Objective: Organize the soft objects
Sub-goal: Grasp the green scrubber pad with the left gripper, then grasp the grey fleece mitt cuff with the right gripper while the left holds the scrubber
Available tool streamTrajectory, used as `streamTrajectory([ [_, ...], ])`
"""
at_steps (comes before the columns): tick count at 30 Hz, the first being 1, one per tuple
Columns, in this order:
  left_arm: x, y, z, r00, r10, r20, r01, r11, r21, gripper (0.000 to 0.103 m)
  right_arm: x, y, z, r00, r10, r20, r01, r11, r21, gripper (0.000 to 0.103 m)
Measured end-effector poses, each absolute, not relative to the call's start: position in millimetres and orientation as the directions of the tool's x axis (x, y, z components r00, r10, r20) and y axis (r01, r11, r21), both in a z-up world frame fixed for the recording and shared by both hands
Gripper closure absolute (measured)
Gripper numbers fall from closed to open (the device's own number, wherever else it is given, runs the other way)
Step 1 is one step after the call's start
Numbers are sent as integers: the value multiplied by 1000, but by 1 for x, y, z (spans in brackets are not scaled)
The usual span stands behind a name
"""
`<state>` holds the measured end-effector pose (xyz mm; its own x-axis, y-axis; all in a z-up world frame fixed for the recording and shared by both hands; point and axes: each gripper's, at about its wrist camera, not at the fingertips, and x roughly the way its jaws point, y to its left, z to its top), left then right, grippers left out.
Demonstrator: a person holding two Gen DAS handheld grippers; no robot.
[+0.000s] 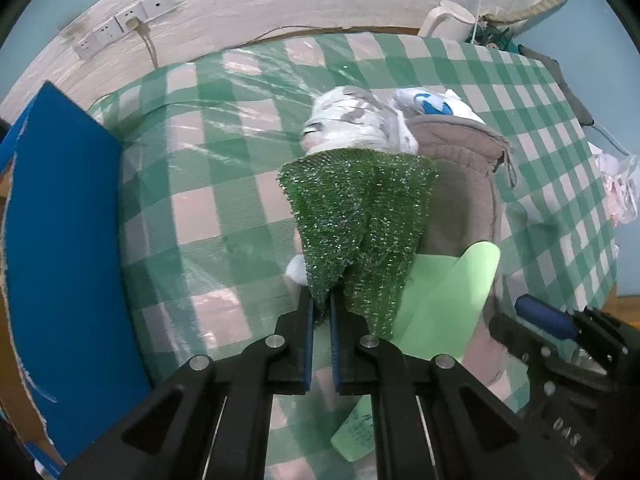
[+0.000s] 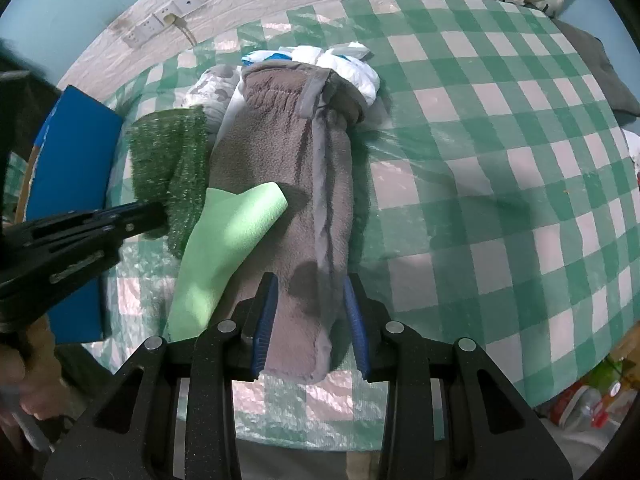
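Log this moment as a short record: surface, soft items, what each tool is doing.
surface: table with green-and-white checked cloth
left tool: shut on the green glittery scrub cloth
right tool: jaws either side of the grey fleece mitten, near its end
light green cloth: lies partly on the mitten, one corner curled up
white patterned bundles: beyond the mitten's cuff
blue board: at the table's left edge

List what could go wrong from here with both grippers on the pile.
1. The left gripper pinches only a corner of the green scrubbing cloth; it may slip out when lifted.
2. The light green cloth lies against both the scrubbing cloth and the grey mitten, so it could be dragged along.
3. The right gripper straddles the mitten's end; pulling may disturb the white bundle behind.
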<state>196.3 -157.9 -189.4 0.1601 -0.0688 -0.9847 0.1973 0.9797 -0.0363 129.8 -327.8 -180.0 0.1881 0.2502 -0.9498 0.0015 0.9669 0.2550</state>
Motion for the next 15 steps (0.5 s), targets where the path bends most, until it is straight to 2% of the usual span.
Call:
streamTrajectory([
  [1, 194, -156, -188, 167, -66, -984, 198, 980, -32, 96, 131, -327, -181, 188, 248, -950, 0, 968, 252, 67],
  [4, 191, -150, -185, 178, -60, -982, 202, 979, -23, 96, 133, -327, -182, 196, 246, -949, -4, 968, 250, 48],
  [5, 189, -149, -184, 177, -60, -982, 202, 979, -23, 96, 134, -327, -183, 200, 244, -949, -9, 969, 247, 46],
  [15, 178, -126, -179, 154, -66, -986, 162, 986, -41, 95, 144, -329, -199, 169, 259, -951, 0, 965, 263, 45],
])
